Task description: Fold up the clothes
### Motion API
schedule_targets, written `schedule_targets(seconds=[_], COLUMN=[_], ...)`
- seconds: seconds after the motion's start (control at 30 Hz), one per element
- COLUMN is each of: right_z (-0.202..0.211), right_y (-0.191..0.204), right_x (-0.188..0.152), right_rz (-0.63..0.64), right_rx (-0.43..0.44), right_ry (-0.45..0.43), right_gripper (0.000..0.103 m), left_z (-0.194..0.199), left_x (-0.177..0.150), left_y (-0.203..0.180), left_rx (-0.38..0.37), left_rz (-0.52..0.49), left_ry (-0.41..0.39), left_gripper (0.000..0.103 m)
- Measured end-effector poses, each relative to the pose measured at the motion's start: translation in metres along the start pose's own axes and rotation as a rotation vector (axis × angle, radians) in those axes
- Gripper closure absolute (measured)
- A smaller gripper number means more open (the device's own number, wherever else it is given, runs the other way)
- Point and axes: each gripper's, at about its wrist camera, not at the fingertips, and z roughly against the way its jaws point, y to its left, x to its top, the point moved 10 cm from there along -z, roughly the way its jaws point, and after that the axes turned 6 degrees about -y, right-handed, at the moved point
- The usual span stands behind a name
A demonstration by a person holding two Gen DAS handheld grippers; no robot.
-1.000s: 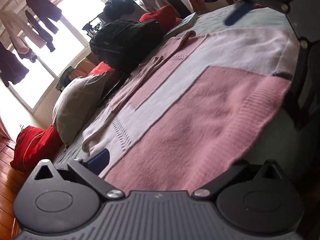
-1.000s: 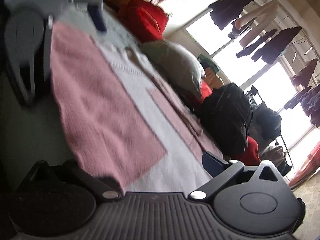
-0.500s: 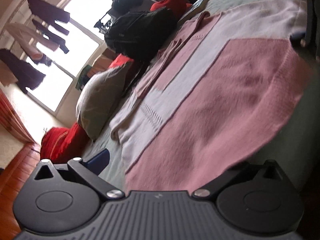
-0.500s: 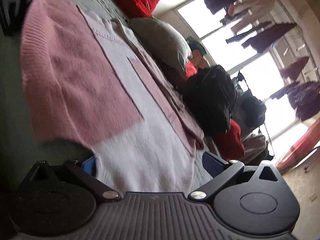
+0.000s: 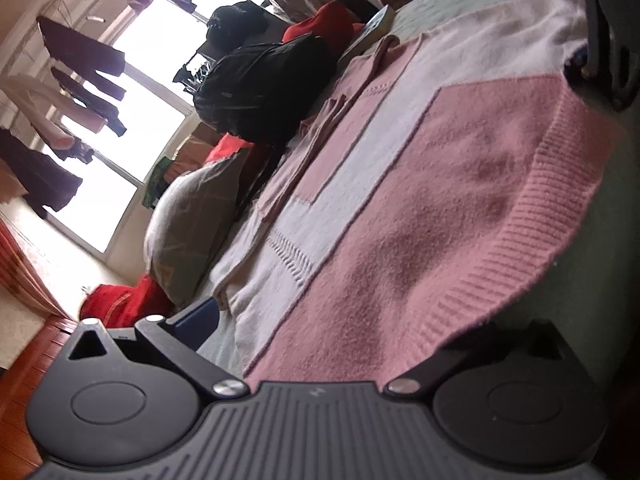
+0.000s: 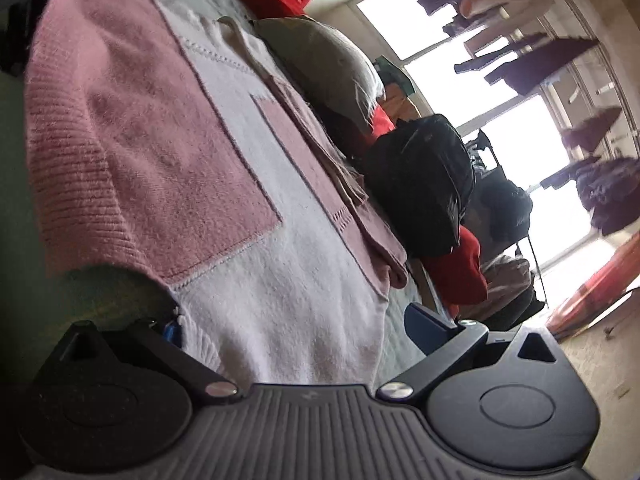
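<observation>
As we look along both tongs, we see a wide bed with a pale green quilted cover (image 5: pixel 448 4) filling most of each view. Spread flat on it lies the fuzzy knitted sweater in pink and white blocks (image 5: pixel 420 208), its ribbed pink hem close to us and its folded pink sleeve along the far edge.

Past the sweater, a shiny black backpack (image 5: pixel 260 84) stands at the far side of the bed, and next to it leans a big grey-and-white pillow (image 5: pixel 192 216). A red bag (image 5: pixel 116 308) sits low by the pillow, over the brown wooden floor (image 5: pixel 24 364). Behind them all a bright window (image 6: pixel 516 136) glows, with dark clothes on a hanging rail (image 6: pixel 544 60) in front of it.

Our left gripper (image 5: pixel 356 336) is at the pink corner of the hem — its jaws stand wide apart, with the hem between them. One blue fingertip (image 5: pixel 200 320) shows on the left side; the other is tucked out of sight under the pink knit.

Our right gripper (image 6: pixel 296 332) is at the white corner of the hem. Its jaws are spread wide too — the white knit lies between them, one blue fingertip (image 6: pixel 428 328) out beside the cloth and the other just peeking from under its edge. In the left view we also see the right gripper's dark frame at the top right, by the same white corner.
</observation>
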Motion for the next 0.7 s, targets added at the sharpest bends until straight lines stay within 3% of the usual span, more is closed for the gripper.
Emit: schedule_targets(seconds=[0.27, 0.43, 0.53, 0.6, 0.7], right_z=[-0.003, -0.003, -0.002, -0.004, -0.009], right_y=[-0.003, -0.003, -0.003, -0.005, -0.009], right_x=[-0.004, -0.004, -0.005, -0.006, -0.007], right_rz=[-0.062, -0.059, -0.043, -0.076, -0.136], right_rx=[0.033, 0.048, 0.06, 0.067, 0.073], right_ry=[0.021, -0.002, -0.028, -0.007, 0.045], right_gripper=[0.0, 0.0, 0.0, 0.0, 0.0], left_z=[-0.005, -0.009, -0.016, -0.019, -0.018], left_x=[-0.004, -0.008, -0.014, -0.018, -0.019], left_y=[0.006, 0.009, 0.014, 0.016, 0.016], left_rx=[-0.061, -0.082, -0.105, -0.115, -0.112], left_rz=[0.102, 0.157, 0.255, 0.306, 0.303], left_ry=[-0.008, 0.029, 0.061, 0.078, 0.078], left_gripper=[0.001, 0.0, 0.0, 0.0, 0.0])
